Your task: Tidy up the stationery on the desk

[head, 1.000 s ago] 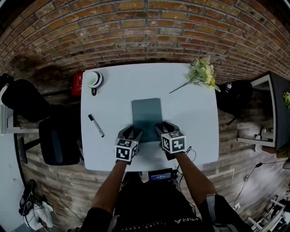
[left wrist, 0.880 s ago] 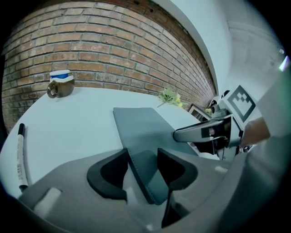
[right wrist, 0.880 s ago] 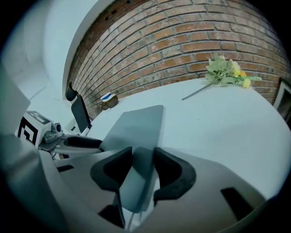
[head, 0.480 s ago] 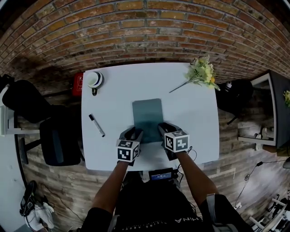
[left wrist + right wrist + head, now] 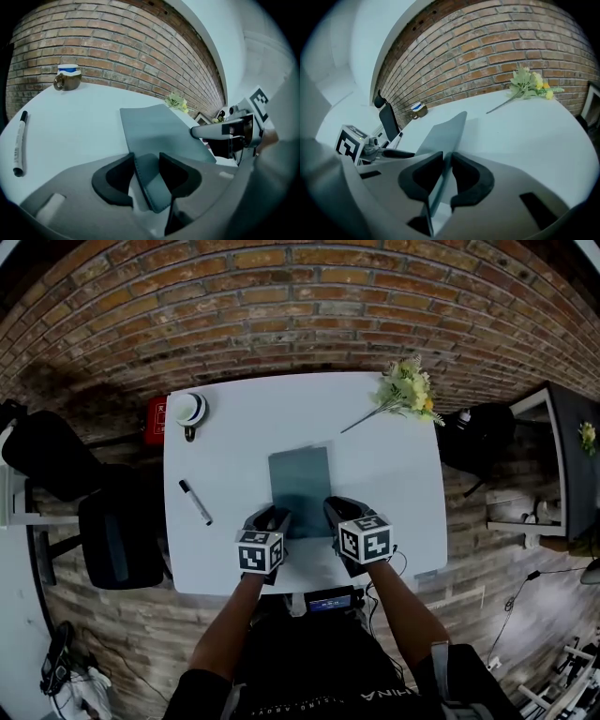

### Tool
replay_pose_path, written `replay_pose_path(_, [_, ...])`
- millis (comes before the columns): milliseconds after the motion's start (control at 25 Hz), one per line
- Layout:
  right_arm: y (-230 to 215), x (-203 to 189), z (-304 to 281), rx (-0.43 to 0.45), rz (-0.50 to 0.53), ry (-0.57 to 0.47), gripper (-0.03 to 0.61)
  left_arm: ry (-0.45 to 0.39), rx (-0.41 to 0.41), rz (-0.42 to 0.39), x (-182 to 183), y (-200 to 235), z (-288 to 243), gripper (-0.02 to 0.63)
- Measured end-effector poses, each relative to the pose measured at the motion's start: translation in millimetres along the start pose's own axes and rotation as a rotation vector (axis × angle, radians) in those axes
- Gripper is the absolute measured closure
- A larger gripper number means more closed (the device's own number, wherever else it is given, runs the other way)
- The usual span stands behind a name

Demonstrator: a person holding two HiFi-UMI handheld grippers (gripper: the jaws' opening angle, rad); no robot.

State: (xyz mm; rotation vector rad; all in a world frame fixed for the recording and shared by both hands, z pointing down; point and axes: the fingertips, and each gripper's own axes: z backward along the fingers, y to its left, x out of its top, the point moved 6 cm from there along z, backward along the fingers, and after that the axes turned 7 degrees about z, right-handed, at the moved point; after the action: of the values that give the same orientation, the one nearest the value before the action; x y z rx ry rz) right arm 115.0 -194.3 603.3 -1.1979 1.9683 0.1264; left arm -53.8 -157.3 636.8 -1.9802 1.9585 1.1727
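Holding one grey-teal mat point(image 5: 300, 479) by its two near corners, mid-desk point(image 5: 234, 427), long sides running away from the person. Left gripper point(image 5: 146, 158): clamped on the near left corner, stitched edge slanting between the pads, jaws fairly wide apart after just closing in. Right gripper point(image 5: 447, 157): clenched on the near right corner, sheet seen edge-on in a narrow gap, jaws just been closing. Near edge of mat raised off the white top, right side curling upward in the right gripper view. Both grippers side by side at the near edge of desk, angled downward, marker cubes facing up. Pen point(image 5: 196, 502): white barrel, black cap, flat on desk left of mat, well apart from it, lying at a slant. Mug point(image 5: 189, 411): brown, upright at far left corner, white-and-blue item on top. Flowers point(image 5: 405, 392): yellow and green, lying at far right corner, stem pointing toward mat. Red box point(image 5: 156, 418): just beyond the left edge, beside mug. Black chair point(image 5: 112, 540): left of desk. Brick wall point(image 5: 300, 315): behind desk.
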Motion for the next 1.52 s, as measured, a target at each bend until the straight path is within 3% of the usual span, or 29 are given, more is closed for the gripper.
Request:
replay_pose_path(400, [30.8,26.3,18.7,0.002,0.104,-0.047,0.517,0.004,-0.080,0.050,2.5,8.3,5.6,0.437])
replay_pose_path(800, [73.5,51.2,27.2,0.006,0.196,-0.097,0.511,-0.060,-0.173,0.056,12.8,21.6,27.0,0.439])
replay_pose_path(1200, [99.5,61.5,24.6,0.003,0.235,-0.112,0.508,-0.159,-0.307,0.097,88.0,0.3,62.9,0.432])
replay_pose_path(1360, [109.7,63.8,22.1,0.007,0.252,-0.122,0.505,-0.131,-0.338,0.097,115.7,-15.4,63.8,0.388])
replay_pose_path(1520, [118.6,65.6,20.0,0.019,0.268,-0.133,0.503,-0.069,-0.311,0.079,122.1,-23.0,53.9,0.367])
